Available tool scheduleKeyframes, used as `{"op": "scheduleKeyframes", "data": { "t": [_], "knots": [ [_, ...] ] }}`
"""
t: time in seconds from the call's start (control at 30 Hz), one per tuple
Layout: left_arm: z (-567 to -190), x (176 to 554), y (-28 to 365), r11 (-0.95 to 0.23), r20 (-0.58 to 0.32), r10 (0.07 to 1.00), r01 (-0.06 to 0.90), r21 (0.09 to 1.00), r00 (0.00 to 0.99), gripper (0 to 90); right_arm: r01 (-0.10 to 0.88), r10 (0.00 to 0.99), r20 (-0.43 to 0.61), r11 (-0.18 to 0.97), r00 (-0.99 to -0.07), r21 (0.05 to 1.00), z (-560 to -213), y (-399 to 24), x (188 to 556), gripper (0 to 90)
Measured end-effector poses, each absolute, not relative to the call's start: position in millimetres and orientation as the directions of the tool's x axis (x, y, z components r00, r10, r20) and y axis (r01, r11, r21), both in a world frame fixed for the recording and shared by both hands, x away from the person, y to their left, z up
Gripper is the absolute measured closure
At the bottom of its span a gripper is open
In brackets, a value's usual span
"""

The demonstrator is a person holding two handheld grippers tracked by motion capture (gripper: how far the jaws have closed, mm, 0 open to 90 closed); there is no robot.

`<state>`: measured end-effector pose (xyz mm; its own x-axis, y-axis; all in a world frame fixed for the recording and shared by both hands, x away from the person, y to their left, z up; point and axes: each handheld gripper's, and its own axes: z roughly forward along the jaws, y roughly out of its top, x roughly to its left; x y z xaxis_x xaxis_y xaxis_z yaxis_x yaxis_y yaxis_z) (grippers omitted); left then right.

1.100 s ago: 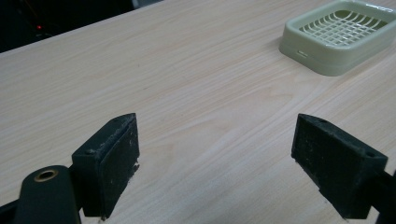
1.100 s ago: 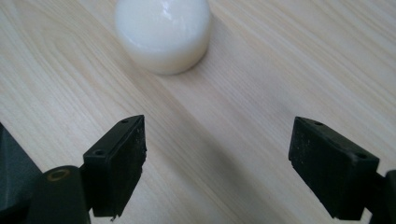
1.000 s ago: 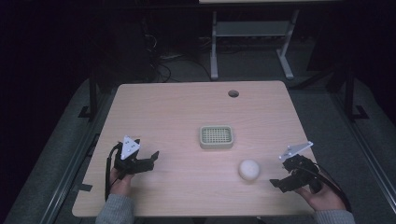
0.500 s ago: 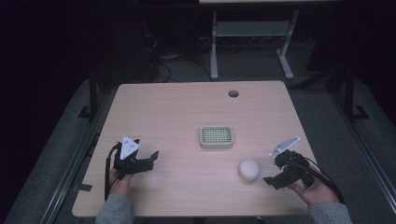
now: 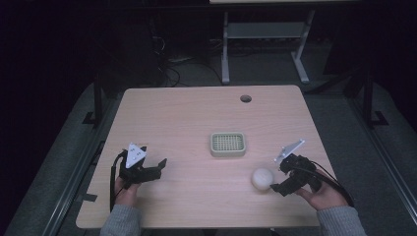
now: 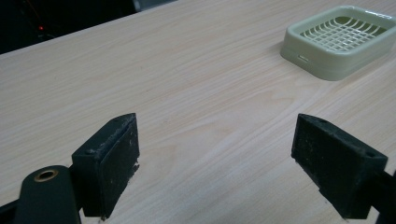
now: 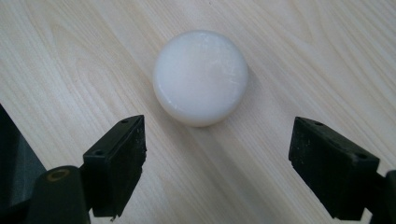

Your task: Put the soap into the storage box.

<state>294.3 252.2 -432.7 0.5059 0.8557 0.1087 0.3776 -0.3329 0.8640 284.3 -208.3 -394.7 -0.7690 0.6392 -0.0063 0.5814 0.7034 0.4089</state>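
1. Right now your right gripper (image 5: 281, 181) sits near the front right part of the table (image 5: 187, 118), pointed at the white soap bar (image 5: 262, 178).
2. Its jaws are spread wide with nothing between them; in the right gripper view the right gripper (image 7: 217, 163) has one black jaw low on each side and the soap bar (image 7: 201, 77) lying just ahead of the gap, not touching either jaw.
3. That soap bar is round, smooth and milky white, and it rests flat on the pale wood, casting a soft shadow to one side.
4. From above, the soap bar lies just beside the jaw tips of your right gripper, toward the table's middle, and a little nearer to you than the soap dish (image 5: 228, 144).
5. That soap dish is a pale green rectangle with a grid floor, standing near the middle of the table, apart from the soap bar and with nothing in it.
6. Your left gripper (image 5: 156, 167) rests at the front left of the table, well apart from the soap bar.
7. Its jaws are also spread wide and hold nothing; in the left gripper view the left gripper (image 6: 215, 154) looks across bare wood, with the soap dish (image 6: 322, 56) at the upper right, some way off.
8. A small round hole (image 5: 246, 98) shows in the table near its far edge.
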Motion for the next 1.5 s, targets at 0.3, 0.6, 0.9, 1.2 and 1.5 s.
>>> {"op": "scheduleKeyframes", "data": {
  "t": [0.3, 0.6, 0.9, 1.2, 1.5],
  "knots": [
    [-432.3, 294.1, 252.5, -0.33, 0.106, 0.857, 0.38, 0.864, 0.505, 14.8, 0.558, 0.613, -0.015, 0.73, -0.79, 0.394, -395.2, -195.5, 289.9, 18.0],
    [-431.9, 293.9, 252.7, -0.332, 0.107, 0.856, 0.379, 0.864, 0.506, 14.8, 0.553, 0.602, -0.016, 0.744, -0.799, 0.374, -397.5, -184.7, 296.5, 18.0],
    [-432.1, 293.9, 252.5, -0.329, 0.105, 0.856, 0.377, 0.866, 0.506, 14.8, 0.554, 0.596, -0.005, 0.75, -0.803, 0.362, -402.7, -176.3, 303.9, 17.5],
    [-432.0, 294.0, 252.3, -0.328, 0.104, 0.856, 0.377, 0.866, 0.507, 14.8, 0.559, 0.591, -0.004, 0.765, -0.807, 0.321, -411.0, -169.1, 311.7, 17.3],
    [-432.0, 293.9, 252.0, -0.33, 0.105, 0.854, 0.376, 0.866, 0.509, 14.8, 0.564, 0.589, 0.002, 0.774, -0.808, 0.288, -419.7, -163.4, 316.8, 16.6]
  ]
}}
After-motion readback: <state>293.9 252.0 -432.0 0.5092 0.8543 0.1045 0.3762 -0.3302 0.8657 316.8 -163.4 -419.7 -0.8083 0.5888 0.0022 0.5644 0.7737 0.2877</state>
